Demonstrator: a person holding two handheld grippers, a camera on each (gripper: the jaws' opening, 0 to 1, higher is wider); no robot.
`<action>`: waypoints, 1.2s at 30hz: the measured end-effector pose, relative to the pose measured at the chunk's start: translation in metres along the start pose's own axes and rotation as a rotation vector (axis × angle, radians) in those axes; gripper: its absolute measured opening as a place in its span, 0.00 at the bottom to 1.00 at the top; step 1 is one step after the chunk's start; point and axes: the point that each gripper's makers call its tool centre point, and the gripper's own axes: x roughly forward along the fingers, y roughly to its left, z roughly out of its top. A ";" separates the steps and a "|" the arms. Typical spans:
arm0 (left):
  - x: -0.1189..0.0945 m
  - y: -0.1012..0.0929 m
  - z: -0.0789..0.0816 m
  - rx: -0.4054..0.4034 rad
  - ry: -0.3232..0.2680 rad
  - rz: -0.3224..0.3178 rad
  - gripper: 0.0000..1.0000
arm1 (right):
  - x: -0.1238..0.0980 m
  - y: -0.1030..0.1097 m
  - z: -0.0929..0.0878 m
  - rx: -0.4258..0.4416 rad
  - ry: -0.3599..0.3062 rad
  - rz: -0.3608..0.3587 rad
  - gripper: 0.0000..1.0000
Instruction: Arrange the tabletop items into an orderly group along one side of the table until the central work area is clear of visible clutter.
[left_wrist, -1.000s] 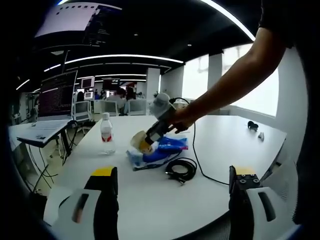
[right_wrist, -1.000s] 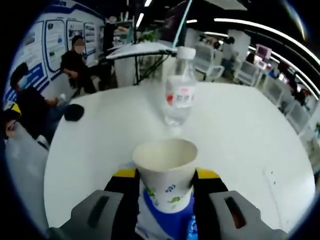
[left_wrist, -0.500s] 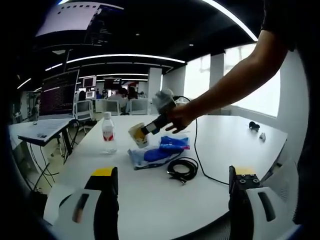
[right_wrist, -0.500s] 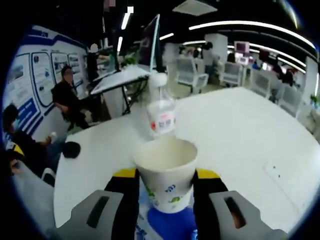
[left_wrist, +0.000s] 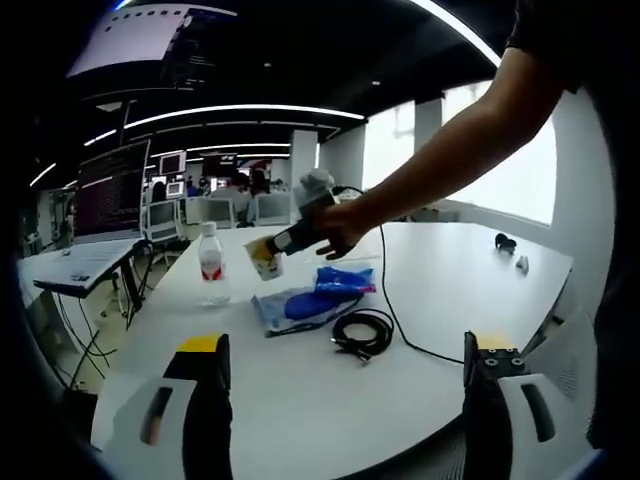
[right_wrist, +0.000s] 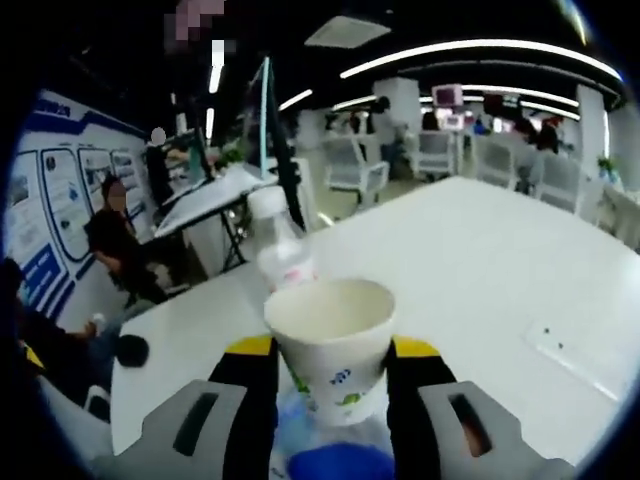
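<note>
My right gripper (right_wrist: 330, 385) squeezes a paper cup (right_wrist: 330, 345) above the white table (right_wrist: 480, 260). My left gripper (left_wrist: 345, 385) is open, near the table's edge.

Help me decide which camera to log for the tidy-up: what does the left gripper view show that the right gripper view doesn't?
Left gripper view alone: the coiled black cable, the open left gripper low over the near table edge, and the person's arm reaching in.
Right gripper view alone: the cup's empty inside, seen close.
Both: the paper cup held by the right gripper, the water bottle, the blue bag and the white table.
</note>
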 end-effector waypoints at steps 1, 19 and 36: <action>0.000 0.000 0.000 -0.002 0.000 0.000 0.97 | 0.000 0.000 0.001 0.013 -0.007 -0.001 0.39; 0.005 0.000 -0.013 0.028 0.079 -0.006 0.99 | 0.030 -0.009 0.010 0.066 -0.061 -0.010 0.39; 0.007 0.000 -0.023 0.023 0.136 -0.004 0.99 | 0.053 -0.012 -0.005 0.122 -0.082 0.013 0.39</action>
